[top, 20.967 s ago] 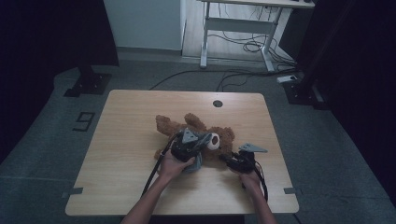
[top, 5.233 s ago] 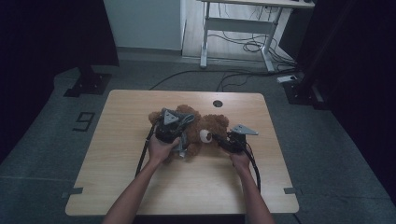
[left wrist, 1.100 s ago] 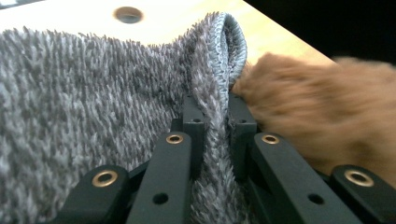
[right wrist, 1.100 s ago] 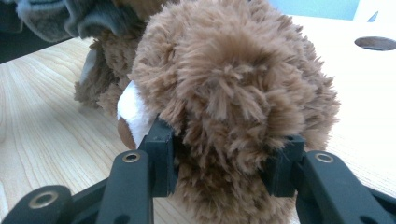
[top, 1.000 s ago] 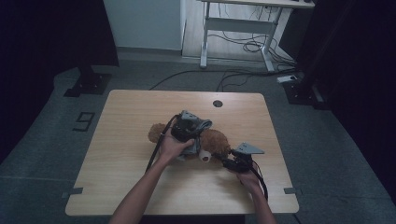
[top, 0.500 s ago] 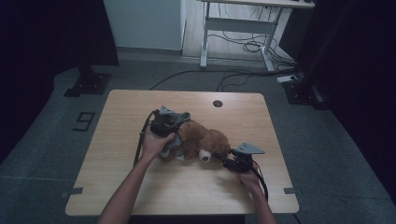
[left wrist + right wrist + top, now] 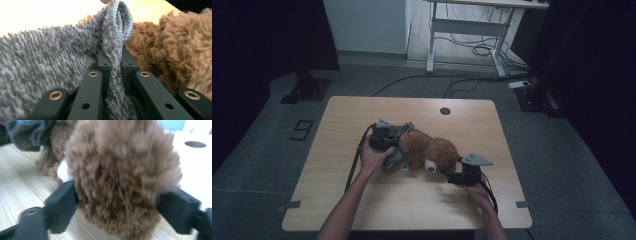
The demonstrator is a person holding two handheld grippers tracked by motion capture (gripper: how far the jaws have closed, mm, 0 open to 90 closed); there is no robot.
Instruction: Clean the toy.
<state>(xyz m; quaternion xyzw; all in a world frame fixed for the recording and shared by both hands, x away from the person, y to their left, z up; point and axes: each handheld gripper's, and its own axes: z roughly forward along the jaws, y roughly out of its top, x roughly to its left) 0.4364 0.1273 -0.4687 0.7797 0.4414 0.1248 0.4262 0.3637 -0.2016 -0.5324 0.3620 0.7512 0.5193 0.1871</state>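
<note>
Brown plush teddy bear (image 7: 424, 150) lies on its side mid-table, on the pale wood-grain table (image 7: 422, 200); shaggy pile, white muzzle facing the near edge. Grey fleece garment (image 7: 394, 142) is bunched over the bear's left end, short dense nap with a ribbed knit hem.

Left gripper (image 7: 382, 139): the 2 black jaws are pinched tight on a fold of the grey fleece, hem loop sticking out past the tips in the left gripper view (image 7: 113, 60), brown fur just right of it.

Right gripper (image 7: 451, 175), near-right of the bear: jaws have just been opening and stand wide. A rounded tuft of brown fur sits between them in the right gripper view (image 7: 120, 202), brushing both pads, not squeezed.
</note>
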